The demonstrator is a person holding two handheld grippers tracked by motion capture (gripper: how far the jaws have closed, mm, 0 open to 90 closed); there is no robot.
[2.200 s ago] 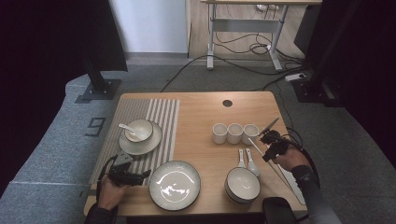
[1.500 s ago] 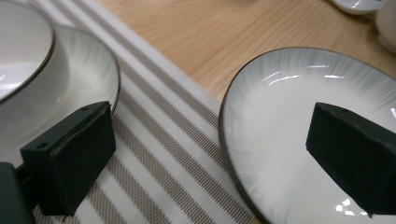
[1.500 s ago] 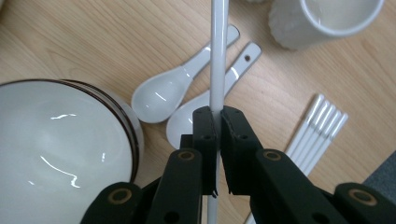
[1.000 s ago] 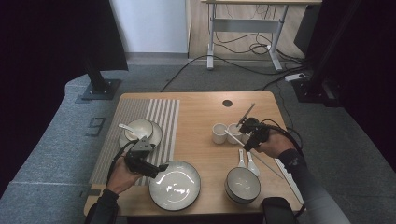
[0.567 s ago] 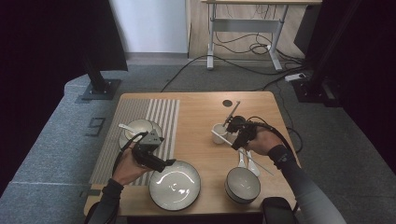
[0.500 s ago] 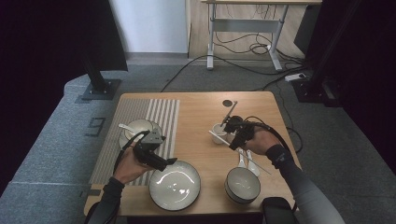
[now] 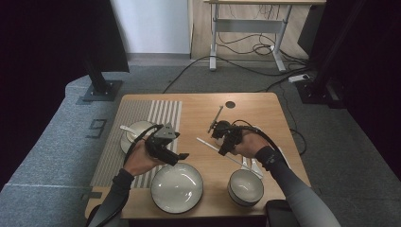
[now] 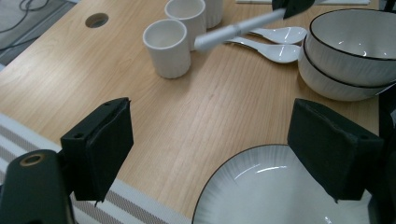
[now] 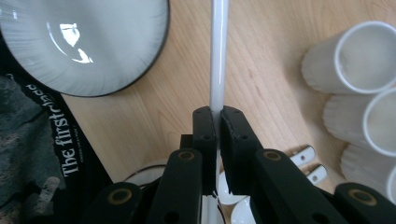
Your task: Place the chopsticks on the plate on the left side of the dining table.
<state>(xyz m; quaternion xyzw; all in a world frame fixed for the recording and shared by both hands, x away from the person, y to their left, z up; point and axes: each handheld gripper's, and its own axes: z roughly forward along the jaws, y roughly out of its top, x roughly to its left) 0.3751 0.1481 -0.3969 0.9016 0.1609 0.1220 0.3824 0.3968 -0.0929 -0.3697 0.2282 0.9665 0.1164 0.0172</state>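
Note:
My right gripper (image 7: 221, 147) is shut on a long white stick (image 7: 205, 142) and holds it above the middle of the wooden table (image 7: 198, 118). In the right gripper view the jaws (image 9: 218, 112) clamp the stick (image 9: 218, 56), which points out past a white plate (image 9: 84, 42). My left gripper (image 7: 181, 155) hovers open just behind that plate (image 7: 176, 187). Its jaws (image 8: 212, 140) stand wide apart with nothing between them, the plate's rim (image 8: 243, 158) below.
A small bowl with a spoon (image 7: 137, 132) sits on a striped mat (image 7: 142, 113) at the left. Stacked bowls (image 7: 246, 187) stand front right, with white spoons (image 8: 275, 51) and white cups (image 8: 168, 46) behind them. A round hole (image 7: 230, 104) marks the table's back.
My right gripper has carried the white stick leftward from the table's right side to its middle. My left gripper has moved forward and right, from the front edge to behind the plate.

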